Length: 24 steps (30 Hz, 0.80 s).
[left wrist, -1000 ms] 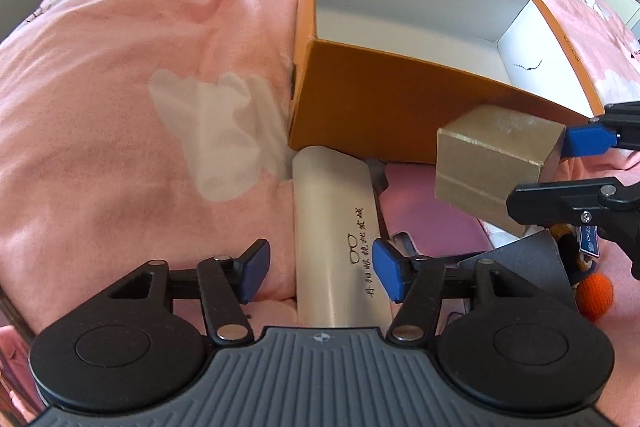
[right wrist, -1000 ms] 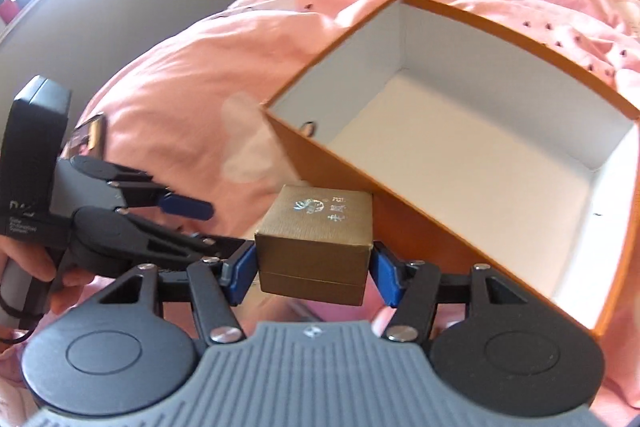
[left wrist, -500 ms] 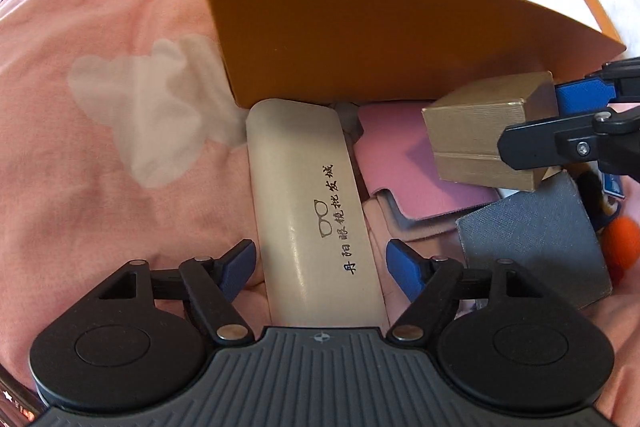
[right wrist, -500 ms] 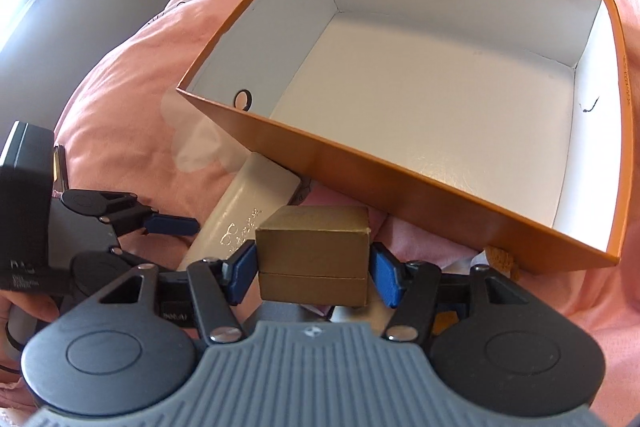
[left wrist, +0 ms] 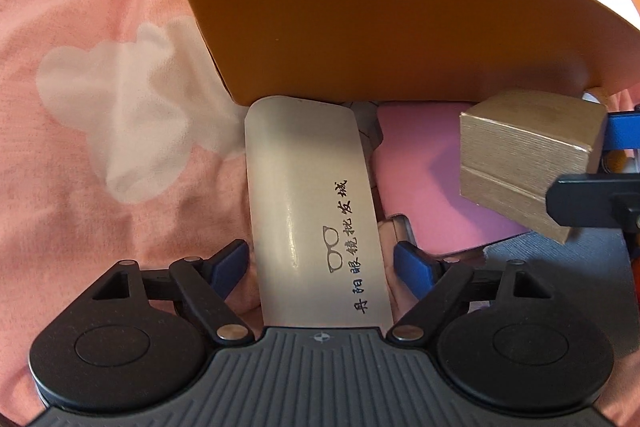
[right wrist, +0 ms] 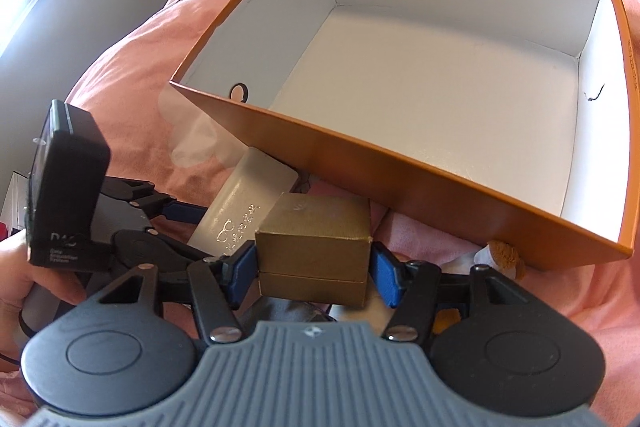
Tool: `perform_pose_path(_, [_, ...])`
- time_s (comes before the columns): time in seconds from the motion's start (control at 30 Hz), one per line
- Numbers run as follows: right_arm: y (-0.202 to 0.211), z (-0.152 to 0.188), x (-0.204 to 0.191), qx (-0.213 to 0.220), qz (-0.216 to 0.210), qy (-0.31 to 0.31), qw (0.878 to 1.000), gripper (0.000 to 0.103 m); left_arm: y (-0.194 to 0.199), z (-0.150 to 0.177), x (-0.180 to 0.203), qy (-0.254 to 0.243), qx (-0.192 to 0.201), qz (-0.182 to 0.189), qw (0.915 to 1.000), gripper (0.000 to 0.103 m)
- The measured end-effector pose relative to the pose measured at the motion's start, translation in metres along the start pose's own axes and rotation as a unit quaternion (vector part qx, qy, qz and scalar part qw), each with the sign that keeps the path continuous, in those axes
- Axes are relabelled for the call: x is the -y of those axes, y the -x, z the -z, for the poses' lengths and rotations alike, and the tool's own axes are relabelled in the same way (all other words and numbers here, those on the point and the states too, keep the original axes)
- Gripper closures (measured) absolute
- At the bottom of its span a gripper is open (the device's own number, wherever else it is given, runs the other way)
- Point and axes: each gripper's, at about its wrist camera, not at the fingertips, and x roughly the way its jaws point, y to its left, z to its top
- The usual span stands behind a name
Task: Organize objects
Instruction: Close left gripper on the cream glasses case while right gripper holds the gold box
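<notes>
- Our left gripper (left wrist: 320, 263) points down at the bed, and its jaws are opening. The white glasses case (left wrist: 312, 211) lies lengthwise between the two blue pads (left wrist: 230, 265), with a gap on each side, so the pads do not press on it.
- The far end of the glasses case touches the near wall of the orange box (left wrist: 360, 27), straight ahead of our left gripper.
- Our right gripper (right wrist: 314, 273) is clamped on the small gold box (right wrist: 314, 255), one blue pad on each side wall. The box hangs clear of the bedding.
- Ahead of our right gripper the orange box stands open, and its white inside shows bare. The gold box is outside it, just in front of the near wall.
- Seen from our left gripper, the gold box hangs to the right, above a pink pouch (left wrist: 432, 187) and a grey wallet (left wrist: 560, 259).
- Left of our right gripper a hand (right wrist: 16, 291) holds the left tool's handle.
- Everything rests on a pink duvet (left wrist: 100, 107) with white cloud shapes.
</notes>
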Motion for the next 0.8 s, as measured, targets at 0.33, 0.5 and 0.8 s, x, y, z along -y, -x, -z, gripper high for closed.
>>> perform_pose_path(0.33, [-0.002,-0.001,0.0,0.0,0.004,0.004,1.0,0.041,-0.004,0.002,0.018,-0.013,0.012,-0.002,0.9998,0.022])
perform_pose_path(0.5, [0.002,0.0,-0.005,0.008,0.008,0.016,1.0,0.041,0.01,0.009,0.025,-0.003,0.043,-0.01,0.999,0.029])
perform_pose_path(0.8, [0.013,0.003,-0.009,0.022,0.012,0.025,0.999,0.041,0.037,0.028,0.031,0.038,0.107,0.015,0.9934,0.03])
